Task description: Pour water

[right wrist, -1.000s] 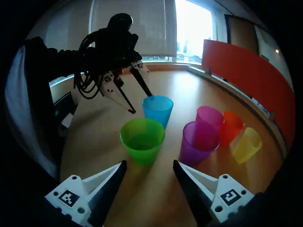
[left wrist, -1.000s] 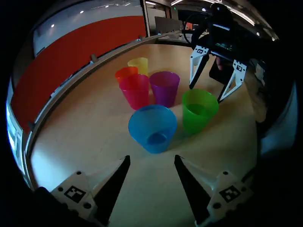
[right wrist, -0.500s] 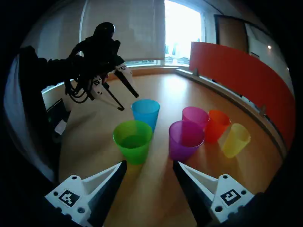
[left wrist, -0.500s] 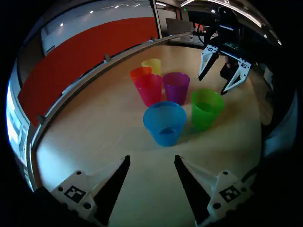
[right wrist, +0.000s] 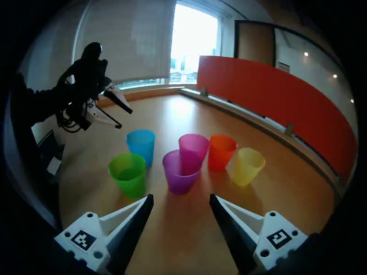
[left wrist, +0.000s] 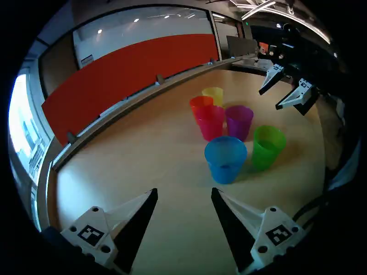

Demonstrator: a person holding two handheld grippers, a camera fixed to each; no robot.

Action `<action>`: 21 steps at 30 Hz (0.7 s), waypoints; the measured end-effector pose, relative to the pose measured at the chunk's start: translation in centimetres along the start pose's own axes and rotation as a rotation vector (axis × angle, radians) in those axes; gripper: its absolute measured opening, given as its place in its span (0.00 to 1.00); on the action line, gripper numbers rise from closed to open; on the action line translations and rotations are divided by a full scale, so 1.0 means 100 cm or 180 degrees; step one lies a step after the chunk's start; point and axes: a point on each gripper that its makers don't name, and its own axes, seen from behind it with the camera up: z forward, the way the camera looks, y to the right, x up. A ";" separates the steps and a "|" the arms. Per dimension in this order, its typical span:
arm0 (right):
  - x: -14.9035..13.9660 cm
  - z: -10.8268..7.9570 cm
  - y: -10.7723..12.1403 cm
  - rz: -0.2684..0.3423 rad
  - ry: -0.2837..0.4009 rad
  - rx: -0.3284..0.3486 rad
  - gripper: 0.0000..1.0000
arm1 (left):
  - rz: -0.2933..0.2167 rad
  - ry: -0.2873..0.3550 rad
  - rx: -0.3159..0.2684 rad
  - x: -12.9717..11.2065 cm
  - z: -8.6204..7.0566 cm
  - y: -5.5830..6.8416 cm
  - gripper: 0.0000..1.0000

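On the pale wooden counter (left wrist: 137, 151), the left tool (left wrist: 183, 189) and right tool (right wrist: 180, 196) are held released and empty, well apart from six translucent plastic cups. A little water (left wrist: 224, 170) seems contained in the blue plastic cup (left wrist: 225, 159) and the green plastic cup (left wrist: 268, 146). No cup is gripped, so pouring is judged either finished or unstarted.

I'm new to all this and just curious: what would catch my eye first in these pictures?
Six bright plastic cups stand upright, close together on the wooden table: green cup, blue cup, purple cup, pink cup, orange cup, yellow cup. A long red panel runs along the table's far edge. In the foreground of each view, the left gripper and right gripper hang open and empty, pointing toward the cups.
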 end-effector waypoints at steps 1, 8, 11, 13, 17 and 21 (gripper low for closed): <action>0.002 -0.002 0.004 0.0027 0.0018 -0.0045 0.95 | -0.0016 0.0020 0.0032 0.001 -0.002 -0.002 0.86; 0.022 -0.016 0.036 0.0174 0.0221 -0.0388 0.95 | -0.0104 0.0200 0.0281 0.014 -0.010 -0.019 0.86; 0.030 -0.022 0.050 0.0225 0.0329 -0.0558 0.95 | -0.0181 0.0307 0.0386 0.022 -0.014 -0.026 0.86; 0.035 -0.025 0.059 0.0265 0.0402 -0.0669 0.95 | -0.0241 0.0390 0.0464 0.027 -0.016 -0.032 0.86; 0.044 -0.032 0.074 0.0349 0.0541 -0.0864 0.95 | -0.0366 0.0546 0.0635 0.036 -0.021 -0.045 0.86; 0.055 -0.041 0.093 0.0432 0.0699 -0.1110 0.95 | -0.0503 0.0717 0.0780 0.047 -0.028 -0.057 0.86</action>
